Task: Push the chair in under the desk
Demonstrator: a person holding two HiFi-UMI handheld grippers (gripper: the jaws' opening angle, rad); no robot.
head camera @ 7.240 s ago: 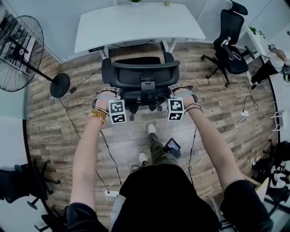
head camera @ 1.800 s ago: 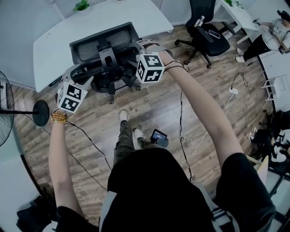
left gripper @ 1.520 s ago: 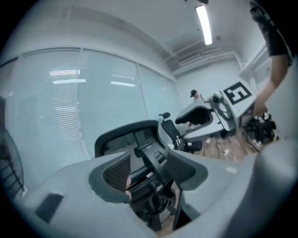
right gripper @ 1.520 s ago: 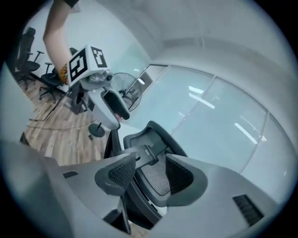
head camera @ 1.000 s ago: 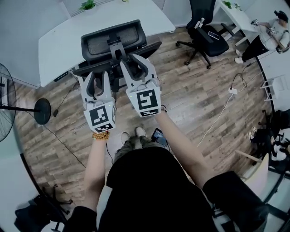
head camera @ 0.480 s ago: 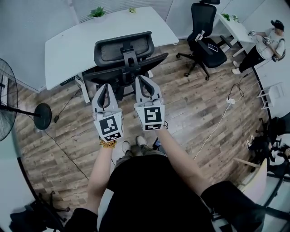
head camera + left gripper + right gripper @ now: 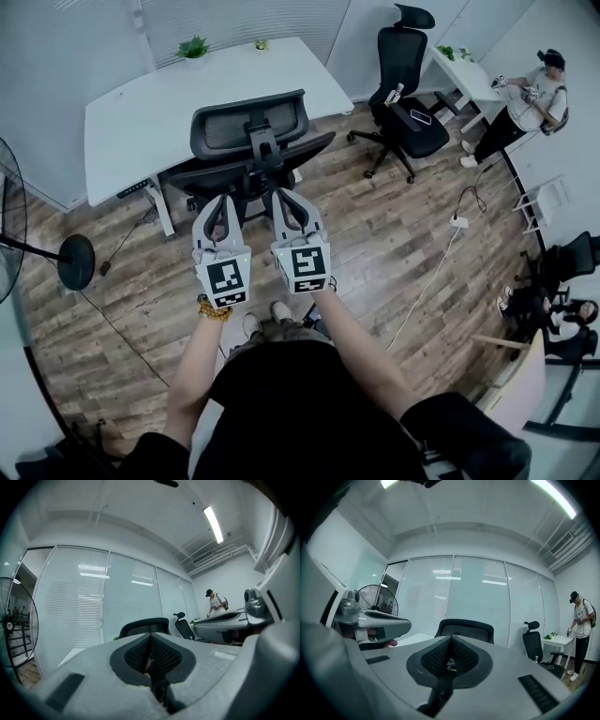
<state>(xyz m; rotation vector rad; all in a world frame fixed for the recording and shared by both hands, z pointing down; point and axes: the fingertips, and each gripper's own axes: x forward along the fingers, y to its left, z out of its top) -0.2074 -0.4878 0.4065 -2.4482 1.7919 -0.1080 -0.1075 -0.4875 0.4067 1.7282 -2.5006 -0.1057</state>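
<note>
A black mesh-back office chair (image 7: pixel 251 141) stands with its seat under the white desk (image 7: pixel 178 98), its backrest facing me. In the left gripper view the chair (image 7: pixel 143 626) shows beyond the jaw tips, and in the right gripper view the same chair (image 7: pixel 465 627) too. My left gripper (image 7: pixel 222 201) and right gripper (image 7: pixel 285 195) are side by side, pulled back from the chair, pointing at it. Both are shut with the jaw tips meeting and nothing between them. Neither touches the chair.
A second black chair (image 7: pixel 401 80) stands at the right by another white table (image 7: pixel 466 75), where a person (image 7: pixel 520 108) stands. A floor fan (image 7: pixel 37 253) is at the left. Cables (image 7: pixel 427 281) run across the wooden floor.
Both grippers have shut from open and drawn back toward me, away from the chair. The chair stays put at the desk.
</note>
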